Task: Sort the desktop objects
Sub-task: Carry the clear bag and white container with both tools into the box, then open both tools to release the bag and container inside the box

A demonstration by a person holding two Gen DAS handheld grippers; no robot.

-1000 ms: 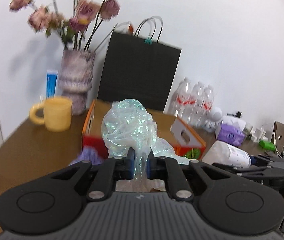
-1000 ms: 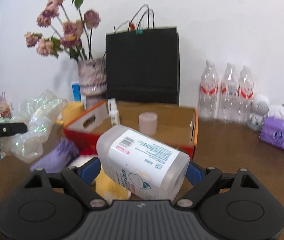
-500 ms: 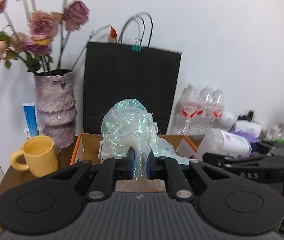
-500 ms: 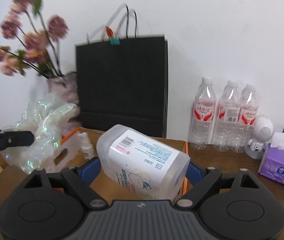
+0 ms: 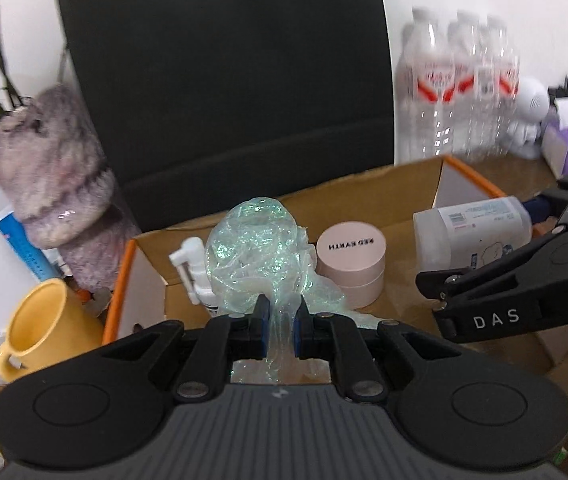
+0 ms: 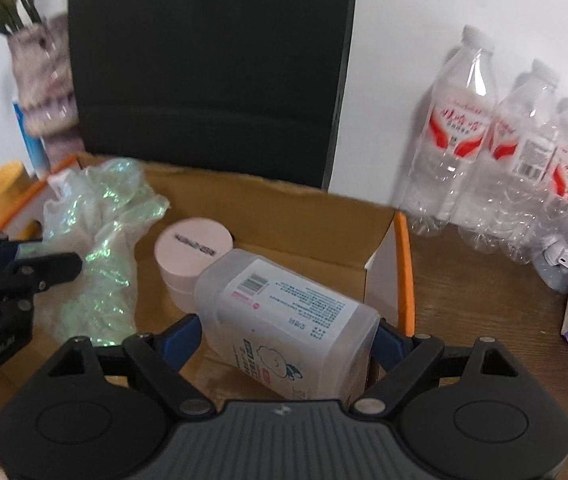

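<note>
- Both grippers have come forward and down since the earlier frames: the flowers have slid out at the upper left and the cardboard box point(image 5: 363, 200) now fills the middle of each view.
- Left gripper point(image 5: 280, 326) is closed tight on a pinched neck of the iridescent plastic bag point(image 5: 260, 244), whose bulk balloons over the box interior at frame centre.
- Right gripper point(image 6: 284, 336) is spread wide and clamped on the white bottle point(image 6: 284, 316), which lies tilted with its barcode end pointing into the box; gripping across the body likely keeps it from rolling.
- Both items look ready to be dropped in the box.
- Already inside are a pink jar point(image 5: 351, 258), just right of the bag, and a small spray bottle point(image 5: 196, 272) just left of it, so free floor is tight.
- Around the box: yellow mug point(image 5: 40, 320) lower left, black paper bag point(image 6: 212, 68) behind, water bottles point(image 6: 495, 148) at the right.
</note>
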